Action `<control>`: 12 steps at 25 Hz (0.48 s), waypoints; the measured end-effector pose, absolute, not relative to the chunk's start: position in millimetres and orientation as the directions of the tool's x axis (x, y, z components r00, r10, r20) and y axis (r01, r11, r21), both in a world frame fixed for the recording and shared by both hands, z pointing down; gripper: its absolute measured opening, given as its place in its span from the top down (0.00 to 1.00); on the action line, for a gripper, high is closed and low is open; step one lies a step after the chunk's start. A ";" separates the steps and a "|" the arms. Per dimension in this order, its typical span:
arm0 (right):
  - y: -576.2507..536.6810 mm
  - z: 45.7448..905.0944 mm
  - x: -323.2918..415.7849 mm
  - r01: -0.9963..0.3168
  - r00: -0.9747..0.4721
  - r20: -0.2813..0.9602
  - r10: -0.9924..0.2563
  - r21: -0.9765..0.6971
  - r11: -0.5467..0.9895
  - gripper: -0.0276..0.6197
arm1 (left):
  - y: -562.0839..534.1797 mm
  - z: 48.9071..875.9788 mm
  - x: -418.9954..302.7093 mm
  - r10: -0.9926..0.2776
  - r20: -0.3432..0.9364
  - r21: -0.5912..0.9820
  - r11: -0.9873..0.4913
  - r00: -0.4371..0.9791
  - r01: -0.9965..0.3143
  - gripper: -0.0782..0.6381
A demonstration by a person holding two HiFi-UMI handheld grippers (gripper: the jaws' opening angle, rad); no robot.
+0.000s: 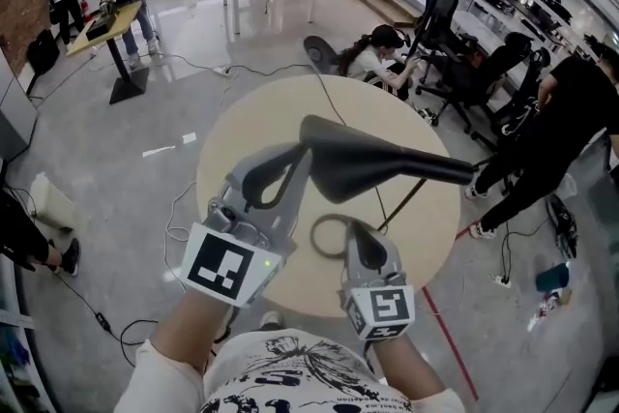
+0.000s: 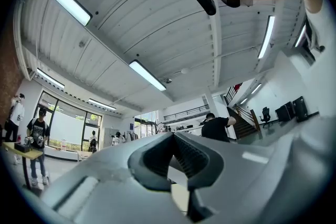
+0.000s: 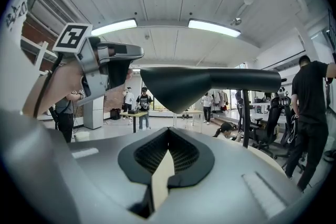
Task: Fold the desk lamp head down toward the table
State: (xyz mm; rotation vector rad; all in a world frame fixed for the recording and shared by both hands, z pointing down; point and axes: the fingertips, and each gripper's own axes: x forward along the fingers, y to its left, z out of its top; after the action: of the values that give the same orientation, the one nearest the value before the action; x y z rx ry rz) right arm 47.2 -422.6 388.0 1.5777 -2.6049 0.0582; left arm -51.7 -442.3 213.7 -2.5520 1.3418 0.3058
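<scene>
– Where's the lamp head (image 1: 387,164) (image 3: 210,81)?

– It stretches out level above the round table (image 1: 242,131), black, with its broad end toward the person and its narrow end running off to the right. A thin stem (image 1: 406,198) (image 3: 245,118) comes down from the narrow end to the tabletop.

– And the left gripper (image 1: 290,167) (image 2: 173,135)?

– It is raised to the height of the lamp head, with its tips right at the broad end. From the head view they overlap the lamp. The right gripper view shows a sliver of space between them, so I can't say that they touch.

– Is it holding anything?

– No. In the left gripper view the jaws are closed tip to tip with nothing between them, and they point up at the ceiling lights.

– What about the right gripper (image 1: 345,225) (image 3: 168,129)?

– It sits lower, over the table and under the lamp head. In the right gripper view the head hangs above and ahead of its jaws, clear of them.

– Are those jaws apart?

– They meet at the tips and hold nothing. Only the pale tabletop shows through the slit behind the tips.
</scene>
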 end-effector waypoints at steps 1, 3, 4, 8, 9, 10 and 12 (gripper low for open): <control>-421.8 388.4 47.5 -0.887 -0.458 0.103 -0.883 0.020 0.462 0.94 | -445.3 214.2 -49.9 -0.775 -0.287 -0.123 -0.552 0.562 -0.825 0.88; -419.0 389.1 46.9 -0.887 -0.457 0.101 -0.884 0.025 0.462 0.94 | -451.2 219.1 -48.0 -0.774 -0.273 -0.131 -0.558 0.571 -0.819 0.88; -416.8 389.4 45.8 -0.885 -0.460 0.097 -0.883 0.030 0.464 0.94 | -453.7 222.8 -47.9 -0.775 -0.265 -0.128 -0.561 0.573 -0.818 0.88; -414.4 393.0 40.5 -0.881 -0.464 0.095 -0.881 0.052 0.470 0.94 | -462.3 233.7 -50.4 -0.778 -0.243 -0.111 -0.572 0.580 -0.813 0.88; -416.4 394.5 39.7 -0.882 -0.463 0.100 -0.881 0.051 0.469 0.94 | -465.1 234.4 -50.9 -0.778 -0.237 -0.115 -0.573 0.583 -0.811 0.88; -418.7 395.8 39.8 -0.883 -0.461 0.104 -0.881 0.050 0.467 0.94 | -468.1 234.6 -50.8 -0.777 -0.231 -0.120 -0.574 0.585 -0.810 0.88; -422.2 397.8 42.2 -0.886 -0.454 0.109 -0.884 0.046 0.461 0.94 | -472.3 235.8 -49.2 -0.776 -0.225 -0.126 -0.577 0.589 -0.807 0.88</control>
State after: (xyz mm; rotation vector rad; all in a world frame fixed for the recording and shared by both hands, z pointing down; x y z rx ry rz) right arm 42.2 -422.2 397.8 1.5721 -2.5829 0.0267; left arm -49.2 -472.3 235.8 -2.6041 1.3162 0.2138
